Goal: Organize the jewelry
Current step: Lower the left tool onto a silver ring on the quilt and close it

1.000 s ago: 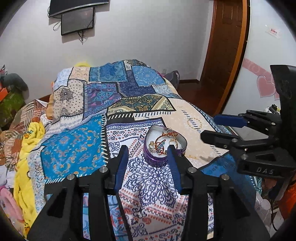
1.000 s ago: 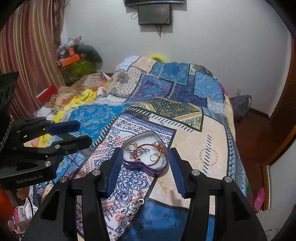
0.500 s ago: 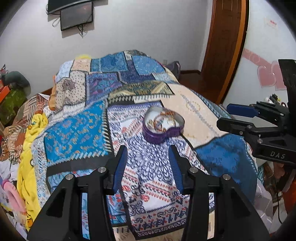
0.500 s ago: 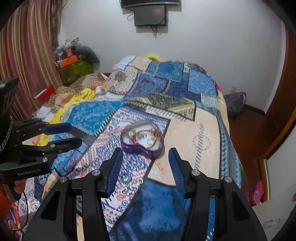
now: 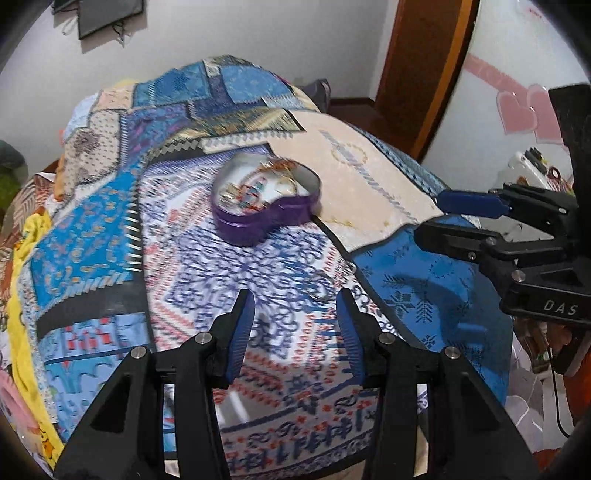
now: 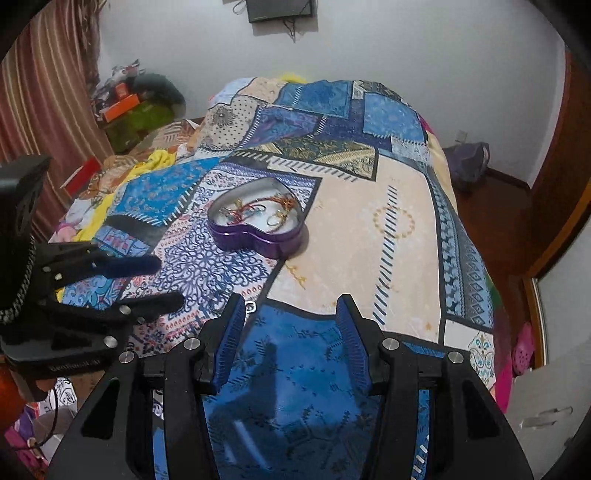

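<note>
A purple heart-shaped tin (image 5: 264,201) (image 6: 258,225) stands open on the patterned bedspread (image 5: 207,266), with a tangle of bracelets, chains and rings inside. My left gripper (image 5: 295,299) hovers over the bedspread nearer than the tin, open, nothing between its blue pads. A small silver hoop (image 5: 320,292) lies on the cloth just by its right fingertip. My right gripper (image 6: 291,301) is open too and hangs over the blue patch, short of the tin. The same hoop (image 6: 251,306) shows beside its left fingertip. Each gripper appears in the other's view: right gripper (image 5: 439,218), left gripper (image 6: 166,282).
The bed's near edge runs just below both grippers. A wooden door (image 5: 421,70) and bare floor (image 6: 491,221) lie to the right. A striped curtain (image 6: 48,92), boxes and a yellow cloth (image 6: 155,160) crowd the left side. A screen (image 6: 280,9) hangs on the far wall.
Both grippers have drawn back from the tin toward the bed's near edge and tipped downward. The tin now sits well beyond the fingertips. Both jaws keep the same gap.
</note>
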`<action>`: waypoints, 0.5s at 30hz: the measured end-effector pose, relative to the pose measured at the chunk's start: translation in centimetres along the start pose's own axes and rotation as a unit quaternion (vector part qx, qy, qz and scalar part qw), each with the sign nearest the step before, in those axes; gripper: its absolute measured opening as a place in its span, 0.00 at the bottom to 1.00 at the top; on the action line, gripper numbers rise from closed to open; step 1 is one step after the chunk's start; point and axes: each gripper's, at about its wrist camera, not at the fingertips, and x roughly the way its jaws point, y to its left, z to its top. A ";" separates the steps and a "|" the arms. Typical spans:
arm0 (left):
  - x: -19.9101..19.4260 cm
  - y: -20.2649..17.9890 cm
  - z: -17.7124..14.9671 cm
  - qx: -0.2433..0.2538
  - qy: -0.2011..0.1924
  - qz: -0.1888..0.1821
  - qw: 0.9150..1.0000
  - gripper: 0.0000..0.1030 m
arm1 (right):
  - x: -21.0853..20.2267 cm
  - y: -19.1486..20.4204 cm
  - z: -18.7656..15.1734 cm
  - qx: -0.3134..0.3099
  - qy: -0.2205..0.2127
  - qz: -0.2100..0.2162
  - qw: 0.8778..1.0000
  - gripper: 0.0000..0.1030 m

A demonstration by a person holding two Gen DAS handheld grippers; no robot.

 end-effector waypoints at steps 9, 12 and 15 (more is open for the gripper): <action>2.7 -0.9 0.1 0.001 0.025 -0.024 0.999 0.44 | 1.5 -1.0 -1.2 0.012 0.022 0.006 1.000 0.46; 3.1 -0.9 0.2 0.001 0.024 -0.029 0.999 0.42 | 1.9 -1.1 -1.4 0.014 0.028 0.011 0.999 0.46; 3.3 -0.9 0.3 0.003 0.019 -0.029 0.999 0.32 | 2.2 -1.2 -1.4 0.015 0.032 0.019 0.999 0.46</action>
